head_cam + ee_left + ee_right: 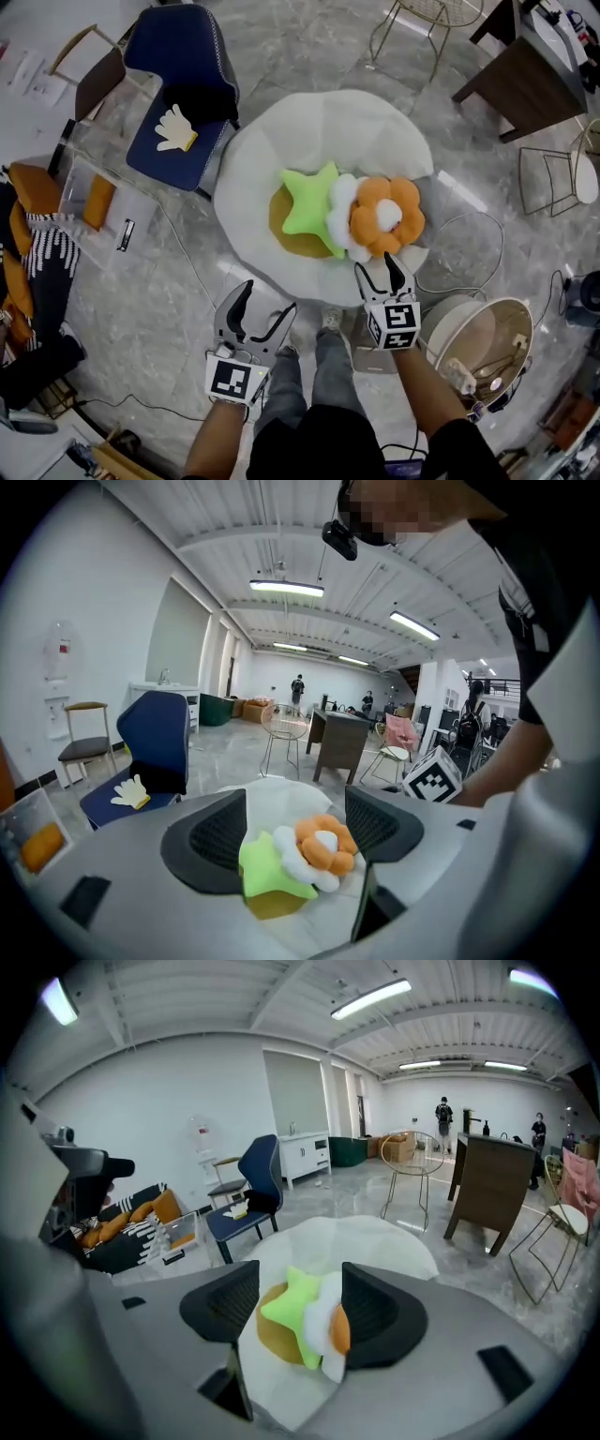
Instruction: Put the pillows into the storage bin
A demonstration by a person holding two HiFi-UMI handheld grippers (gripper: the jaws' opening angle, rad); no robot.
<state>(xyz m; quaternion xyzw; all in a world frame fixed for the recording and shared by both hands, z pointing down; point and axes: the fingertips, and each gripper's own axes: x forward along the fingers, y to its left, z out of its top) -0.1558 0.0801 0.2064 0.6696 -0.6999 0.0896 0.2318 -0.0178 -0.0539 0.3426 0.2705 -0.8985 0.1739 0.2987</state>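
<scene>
Head view, steeply down onto a grey marbled floor [141,309] with a wide white round padded seat [309,122] at the middle. Heaped on that seat, touching one another: a lime-green star-shaped plush pillow [311,199], an orange flower-shaped plush pillow [386,217] with a white centre, a white fluffy flower pillow [343,195] wedged between those two, and a mustard-yellow round pillow [291,239] underneath. Left hand-held gripper [267,298] low over the floor just off the seat's near edge, jaws spread wide, nothing between them. Right hand-held gripper [377,266] just beside the orange flower's near edge, jaws likewise spread, gripping nothing; touching the plush or not, cannot tell. Well off to the left, apart from the pillows, a clear plastic storage bin [141,211] on the floor, an orange item [98,202] inside. Behind it, a dark blue chair [183,56] bearing a white hand-shaped cushion [173,129].
</scene>
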